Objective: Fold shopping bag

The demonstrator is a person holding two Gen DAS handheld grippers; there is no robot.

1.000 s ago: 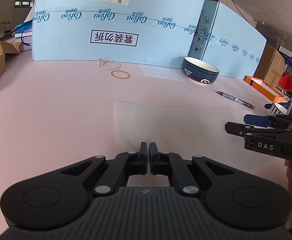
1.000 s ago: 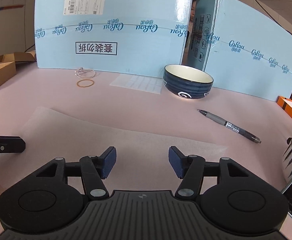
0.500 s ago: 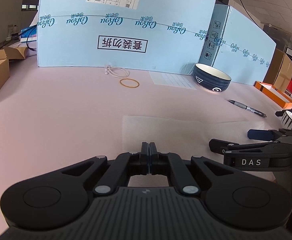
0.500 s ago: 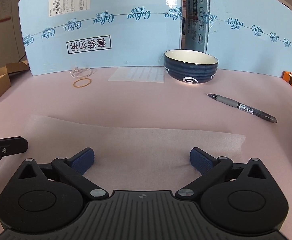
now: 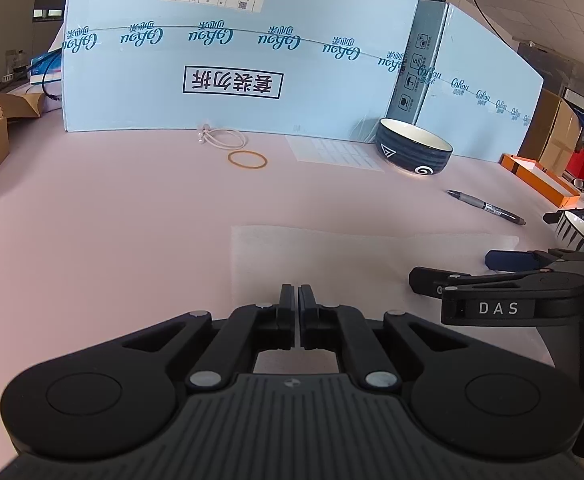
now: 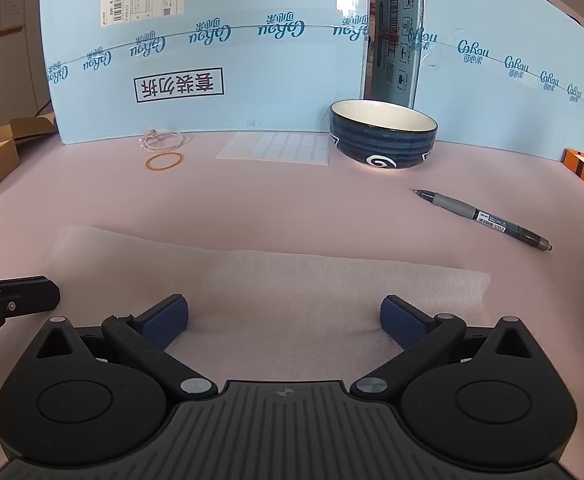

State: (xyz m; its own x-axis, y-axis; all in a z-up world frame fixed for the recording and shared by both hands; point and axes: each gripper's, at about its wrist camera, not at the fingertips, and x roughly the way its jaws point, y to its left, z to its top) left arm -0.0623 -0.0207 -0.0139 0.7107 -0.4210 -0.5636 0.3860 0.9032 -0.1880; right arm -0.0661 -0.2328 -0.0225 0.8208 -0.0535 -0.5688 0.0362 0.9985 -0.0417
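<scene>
Right wrist view — dark blue bowl [image 6: 384, 136], cream inside, nothing visible in it.

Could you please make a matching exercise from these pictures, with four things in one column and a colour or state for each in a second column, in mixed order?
Things:
1. bowl
2. rubber band
3. left gripper
4. right gripper

Colour or state:
A. jaws wide open above the shopping bag
B. dark blue outside, cream inside
C. jaws shut
D. orange-tan ring lying flat on the pink table

Right pairs: 1-B, 2-D, 3-C, 4-A
</scene>
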